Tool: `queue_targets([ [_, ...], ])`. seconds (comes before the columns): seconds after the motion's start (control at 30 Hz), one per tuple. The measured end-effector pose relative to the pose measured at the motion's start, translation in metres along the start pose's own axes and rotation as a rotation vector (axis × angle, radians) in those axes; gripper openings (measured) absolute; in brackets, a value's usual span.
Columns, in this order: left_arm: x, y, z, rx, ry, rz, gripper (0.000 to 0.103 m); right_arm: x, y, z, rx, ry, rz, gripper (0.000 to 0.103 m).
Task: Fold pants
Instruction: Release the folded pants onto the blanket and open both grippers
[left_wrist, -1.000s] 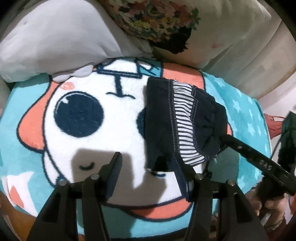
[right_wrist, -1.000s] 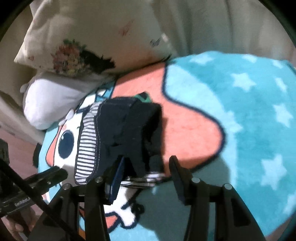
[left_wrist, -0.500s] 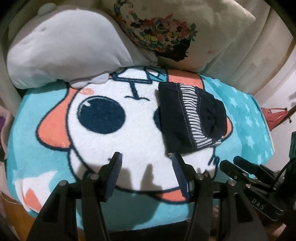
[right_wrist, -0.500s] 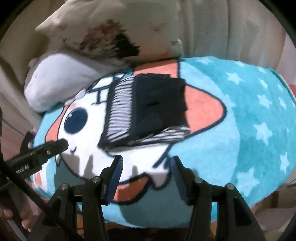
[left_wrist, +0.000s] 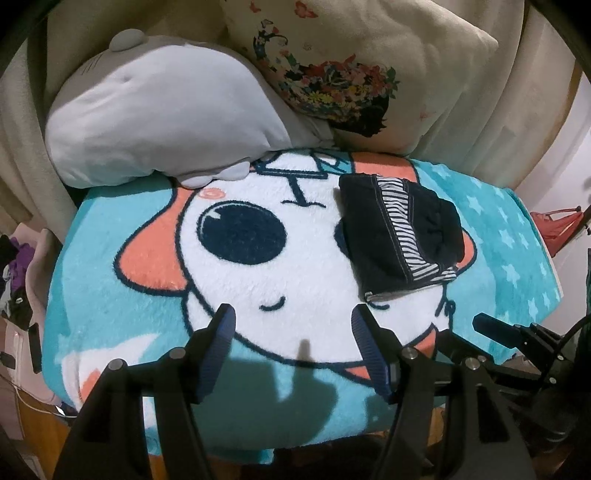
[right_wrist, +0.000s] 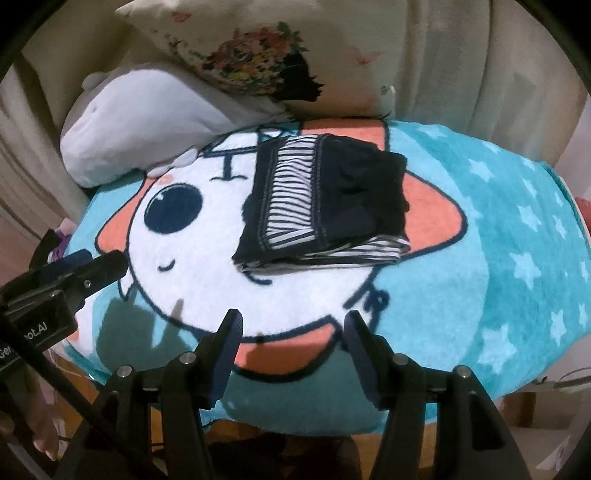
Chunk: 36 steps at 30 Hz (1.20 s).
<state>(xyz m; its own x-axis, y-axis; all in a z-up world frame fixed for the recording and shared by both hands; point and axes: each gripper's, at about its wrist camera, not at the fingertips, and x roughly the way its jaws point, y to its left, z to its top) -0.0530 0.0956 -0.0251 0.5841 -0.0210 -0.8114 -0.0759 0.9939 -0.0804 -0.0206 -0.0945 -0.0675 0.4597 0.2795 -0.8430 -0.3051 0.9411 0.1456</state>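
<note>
A: What is around you?

B: A cream curtain (left_wrist: 524, 110) hangs at the back. In front of it a floral cushion (left_wrist: 354, 70) leans beside a grey-white plush pillow (left_wrist: 162, 122), and both sit at the far edge of a teal cartoon blanket (left_wrist: 122, 302) with white stars and a big-eyed face. A red bag (left_wrist: 561, 225) shows off to my right, and some purple clutter (left_wrist: 14, 258) to my left.

A: Anything between you and the pants?

B: No. Only bare blanket lies between my fingers and the pants (right_wrist: 325, 199). They rest folded into a compact dark navy bundle with a striped band, over the face's right eye, nearer the cushions than me.

A: And your left claw?

B: My left claw (left_wrist: 291, 343) is spread wide, holding nothing and touching nothing. It hovers over the near edge of the blanket, its shadow falling on the fleece below.

A: The right one?

B: My right claw (right_wrist: 291, 339) is equally released, fingers apart, empty, near the blanket's front edge. The pants lie well ahead of it, apart from both blue-padded fingertips (right_wrist: 232, 328).

A: Any writing?

B: On the body of the left claw seen from the right wrist I read part of a white label, "otAI" (right_wrist: 48, 326), with "Ge" below it; the rest is cut off. The blanket's marks above the face are too distorted to read.
</note>
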Motion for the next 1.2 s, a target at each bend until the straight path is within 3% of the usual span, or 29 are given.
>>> queue_targets([
  [1.2, 0.038, -0.041, 0.012, 0.022, 0.105, 0.027, 0.066, 0.028, -0.038, 0.017, 0.011, 0.088, 0.015, 0.065],
])
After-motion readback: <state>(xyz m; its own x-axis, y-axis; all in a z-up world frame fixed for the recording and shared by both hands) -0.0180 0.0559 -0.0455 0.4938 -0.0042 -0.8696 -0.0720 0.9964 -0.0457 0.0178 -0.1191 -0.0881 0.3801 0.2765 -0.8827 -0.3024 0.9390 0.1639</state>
